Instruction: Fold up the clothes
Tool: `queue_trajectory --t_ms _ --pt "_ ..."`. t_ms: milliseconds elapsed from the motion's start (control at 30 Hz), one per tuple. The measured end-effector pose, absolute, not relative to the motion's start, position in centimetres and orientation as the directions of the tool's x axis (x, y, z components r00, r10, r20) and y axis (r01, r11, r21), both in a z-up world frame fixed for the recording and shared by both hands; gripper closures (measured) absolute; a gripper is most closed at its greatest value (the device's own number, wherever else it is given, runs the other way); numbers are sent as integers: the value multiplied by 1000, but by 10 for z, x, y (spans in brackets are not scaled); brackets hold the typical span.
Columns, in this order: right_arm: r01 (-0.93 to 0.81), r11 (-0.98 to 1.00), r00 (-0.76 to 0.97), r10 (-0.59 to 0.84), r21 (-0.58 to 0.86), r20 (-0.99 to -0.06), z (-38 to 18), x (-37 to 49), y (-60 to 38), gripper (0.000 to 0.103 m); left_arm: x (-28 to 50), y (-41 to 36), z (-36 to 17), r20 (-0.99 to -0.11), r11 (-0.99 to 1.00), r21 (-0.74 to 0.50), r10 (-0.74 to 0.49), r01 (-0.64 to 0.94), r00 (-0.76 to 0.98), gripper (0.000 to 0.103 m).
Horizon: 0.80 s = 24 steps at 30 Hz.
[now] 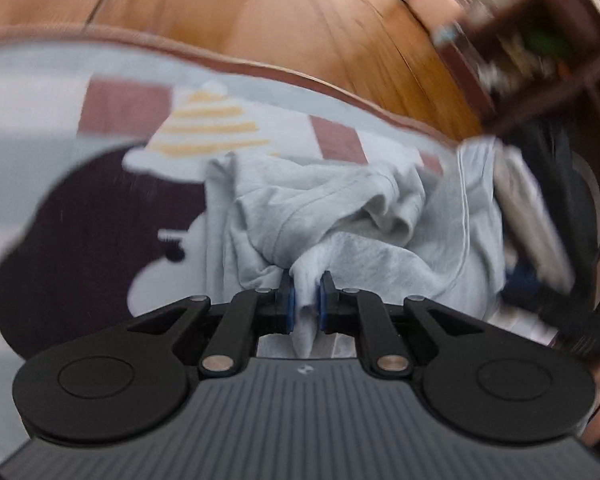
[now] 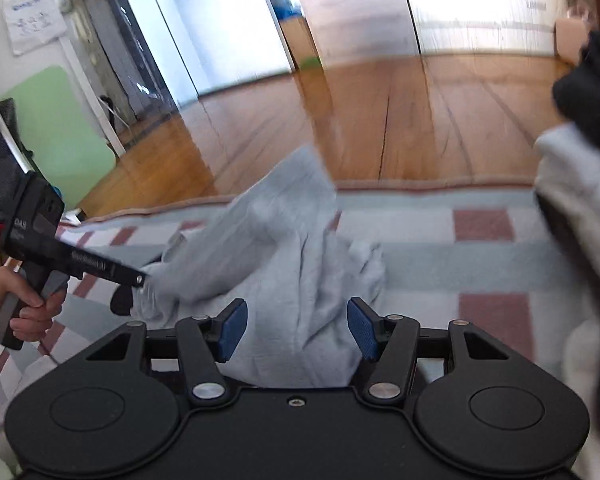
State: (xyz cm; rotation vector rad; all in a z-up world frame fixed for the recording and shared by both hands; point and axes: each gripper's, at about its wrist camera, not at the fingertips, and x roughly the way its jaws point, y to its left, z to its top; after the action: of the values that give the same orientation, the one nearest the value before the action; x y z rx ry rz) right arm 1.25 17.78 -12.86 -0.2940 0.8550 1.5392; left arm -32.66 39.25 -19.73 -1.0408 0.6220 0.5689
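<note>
A light grey garment (image 1: 320, 208) lies crumpled on a patterned rug (image 1: 20, 92). My left gripper (image 1: 306, 292) is shut on a bunched fold of it, and the cloth hangs down between the blue pads. In the right wrist view the same garment (image 2: 284, 240) rises in a loose peak, pulled toward the left gripper (image 2: 140, 280), which a hand (image 2: 24, 308) holds at the left edge. My right gripper (image 2: 298, 320) stands open; grey cloth lies between and below its spread fingers, and the pads do not press on it.
The rug (image 2: 440, 256) has grey, white and dull red squares, with a cartoon figure (image 1: 80, 220) on it in the left wrist view. Wooden floor (image 2: 380, 112) lies beyond its edge. A white and dark pile of clothes (image 2: 572, 220) is at the right. A dark shelf (image 1: 540, 60) stands far right.
</note>
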Motion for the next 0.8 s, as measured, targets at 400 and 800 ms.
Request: queue_trajectory --t_ms 400,800 --pt "-894 389 173 756 221 -632 -150 3 202 76 -348 352 -140 -585 587 -408 420 -699 694 60" --pt "-898 331 126 825 290 -551 -134 10 199 101 -271 327 -169 -633 743 220 602 -632 487 44"
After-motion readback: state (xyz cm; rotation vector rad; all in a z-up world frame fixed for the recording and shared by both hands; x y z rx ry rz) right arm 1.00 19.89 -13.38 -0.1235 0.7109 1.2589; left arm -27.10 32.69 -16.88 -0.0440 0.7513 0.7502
